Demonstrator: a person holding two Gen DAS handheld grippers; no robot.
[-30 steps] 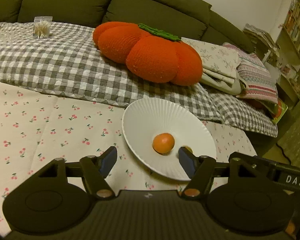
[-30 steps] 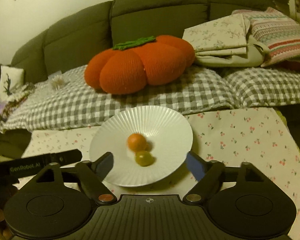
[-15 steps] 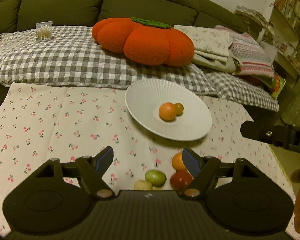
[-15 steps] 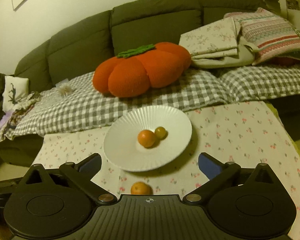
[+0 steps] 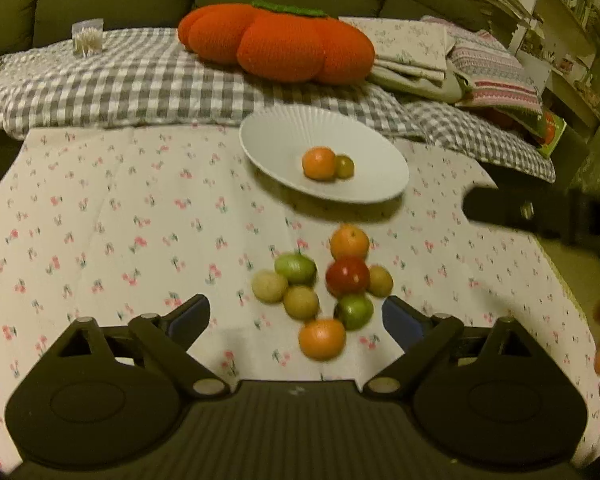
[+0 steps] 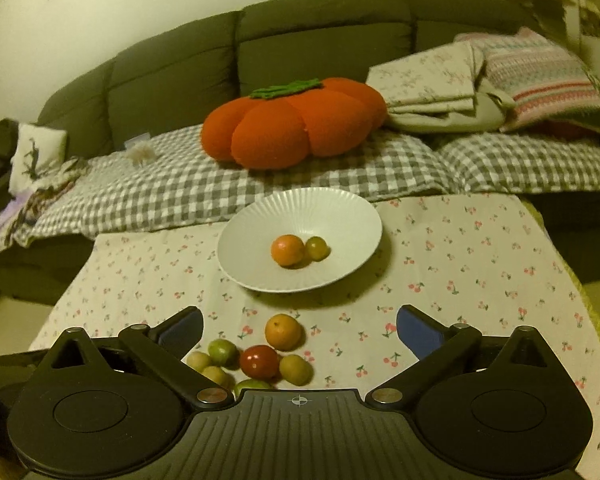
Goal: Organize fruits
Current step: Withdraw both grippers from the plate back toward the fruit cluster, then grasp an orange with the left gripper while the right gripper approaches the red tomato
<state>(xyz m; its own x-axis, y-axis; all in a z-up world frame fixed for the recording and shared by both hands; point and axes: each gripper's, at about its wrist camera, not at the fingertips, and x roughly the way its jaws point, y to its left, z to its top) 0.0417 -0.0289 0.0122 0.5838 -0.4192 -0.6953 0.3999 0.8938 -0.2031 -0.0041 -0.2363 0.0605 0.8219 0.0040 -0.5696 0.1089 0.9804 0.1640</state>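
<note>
A white ribbed plate [image 5: 284,148] [image 6: 340,208] on the cherry-print tablecloth holds an orange fruit [image 5: 319,163] [image 6: 287,249] and a small olive-green fruit [image 5: 345,166] [image 6: 316,248]. Several loose fruits lie in a cluster in front of it: an orange one [image 5: 349,241] [image 6: 283,331], a red one [image 5: 347,276] [image 6: 259,361], green ones [image 5: 295,268] and yellowish ones [image 5: 269,286]. My left gripper [image 5: 296,318] is open and empty, just behind the cluster. My right gripper [image 6: 298,330] is open and empty, above the cluster.
The tablecloth [image 5: 120,220] covers a low table against a dark green sofa [image 6: 320,40]. On the sofa lie a grey checked blanket [image 5: 140,80], a big orange pumpkin cushion [image 5: 276,46] and folded linens [image 6: 480,84]. The right gripper's body [image 5: 540,212] shows at the right.
Both grippers have drawn back from the plate toward the near table edge. The loose fruit cluster has come fully into view. Both stay open.
</note>
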